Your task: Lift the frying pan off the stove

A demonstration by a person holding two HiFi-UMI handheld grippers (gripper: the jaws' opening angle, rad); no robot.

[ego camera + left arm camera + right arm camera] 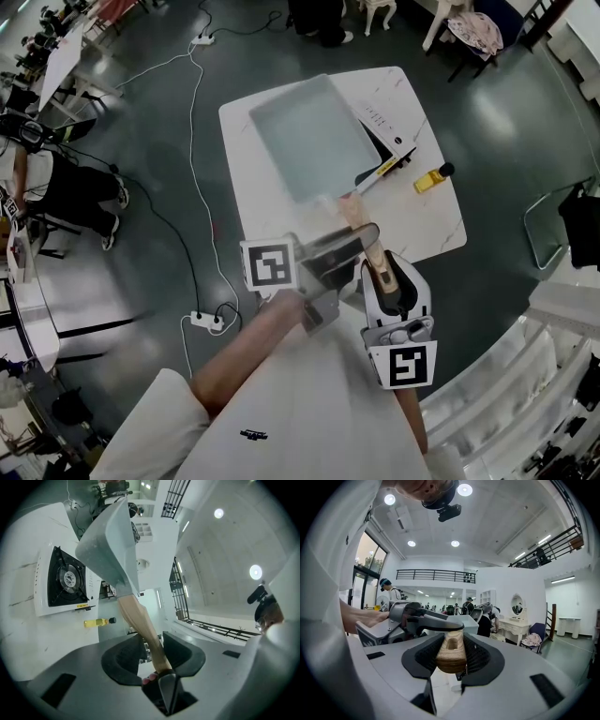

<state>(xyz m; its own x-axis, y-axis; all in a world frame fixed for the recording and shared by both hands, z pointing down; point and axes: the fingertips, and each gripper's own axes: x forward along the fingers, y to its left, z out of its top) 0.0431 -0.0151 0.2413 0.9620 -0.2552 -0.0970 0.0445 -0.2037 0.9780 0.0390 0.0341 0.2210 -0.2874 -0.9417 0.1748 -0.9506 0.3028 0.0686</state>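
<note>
1. A person holds a square grey frying pan (314,141) in the air over a white counter (441,230), with both tools clamped on its wooden handle (359,228).
2. The left tool (342,246) comes in from the left and grips the wooden handle partway along. In the left gripper view, its jaws press on either side of the wood.
3. The right tool (380,267) holds the near end of the wooden handle. The right gripper view shows the rounded butt of the handle wedged between its jaws, with the left tool just beyond it.
4. The white stove (65,581) with its black burner grate sits on the counter. The left gripper view shows the pan's underside well clear of it, with nothing on the burner.
5. In the head view the raised pan covers most of the stove, leaving only its right edge showing.
6. A small yellow bottle (429,179) lies on the counter to the right of the stove.
</note>
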